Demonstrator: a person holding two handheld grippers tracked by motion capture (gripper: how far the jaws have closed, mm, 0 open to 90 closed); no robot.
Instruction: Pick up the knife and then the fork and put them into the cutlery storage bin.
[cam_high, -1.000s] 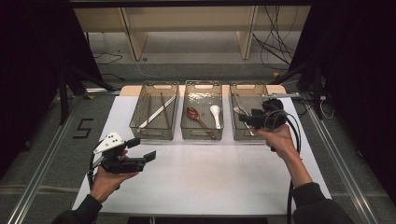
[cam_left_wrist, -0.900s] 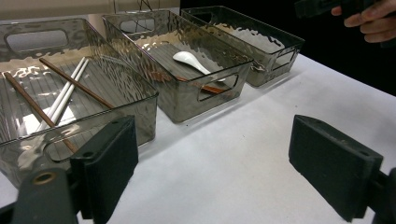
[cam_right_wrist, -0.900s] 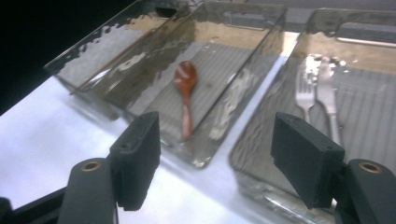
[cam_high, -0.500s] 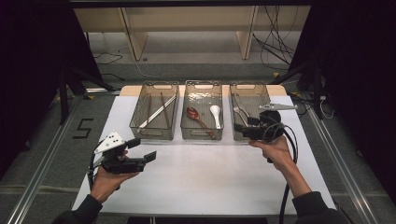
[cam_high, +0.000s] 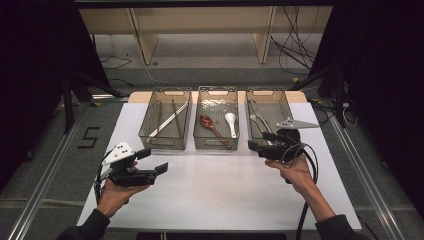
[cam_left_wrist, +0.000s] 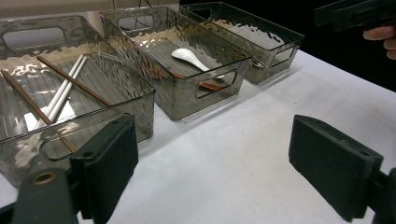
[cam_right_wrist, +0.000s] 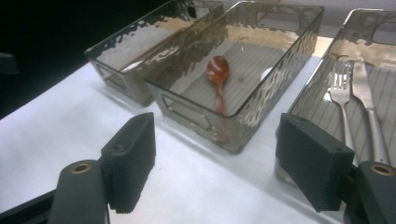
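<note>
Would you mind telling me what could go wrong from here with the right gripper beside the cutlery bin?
1. The right gripper, jaws open and empty after just opening, hangs close to the right bin; a sideways move might nudge it.
2. Its cable loops over the table and might snag.

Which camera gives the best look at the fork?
The right gripper view: the fork lies close and sharp in the right-hand tray beside a knife. The high view shows it small and glinting. In the left gripper view the tray's wall hides it.
</note>
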